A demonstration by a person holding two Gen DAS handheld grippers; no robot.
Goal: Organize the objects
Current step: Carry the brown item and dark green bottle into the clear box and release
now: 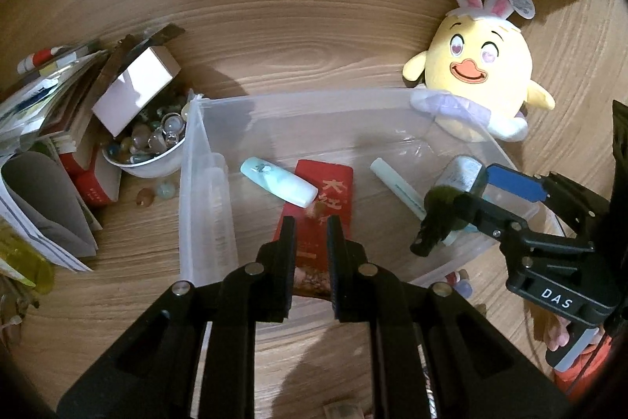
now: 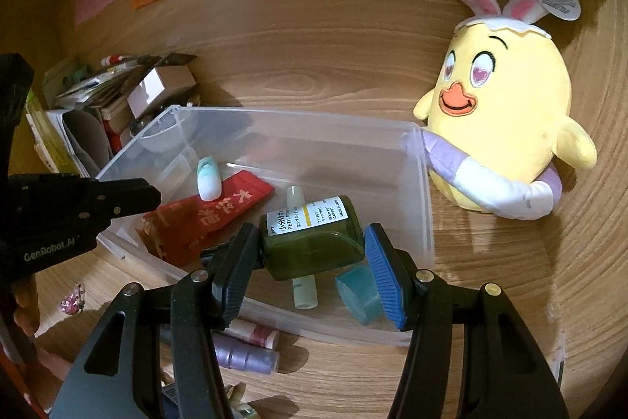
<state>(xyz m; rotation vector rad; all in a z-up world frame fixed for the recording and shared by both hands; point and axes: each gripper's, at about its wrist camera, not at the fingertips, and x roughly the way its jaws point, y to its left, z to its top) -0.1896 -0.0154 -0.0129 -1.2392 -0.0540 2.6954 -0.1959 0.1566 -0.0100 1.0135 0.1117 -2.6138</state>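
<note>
A clear plastic bin (image 1: 298,99) (image 2: 294,112) stands on the wooden table. My left gripper (image 1: 311,221) hangs over its near wall, shut on a red packet (image 1: 331,191) (image 2: 219,211) whose far end rests on the bin floor. From the right, my right gripper (image 2: 310,228) (image 1: 467,187) reaches into the bin, shut on a dark green bottle (image 2: 310,242) (image 1: 443,209) with a white label, held on its side. A light blue tube (image 1: 278,183) (image 2: 208,179), a pale green stick (image 1: 396,187) (image 2: 304,291) and a teal cap (image 2: 361,295) lie in the bin.
A yellow plush chick (image 1: 479,65) (image 2: 502,105) with rabbit ears leans on the bin's far right corner. Left of the bin are a white bowl of beads (image 1: 145,160), a white box (image 1: 137,89) and stacked books. Small bottles (image 2: 243,352) lie before the bin.
</note>
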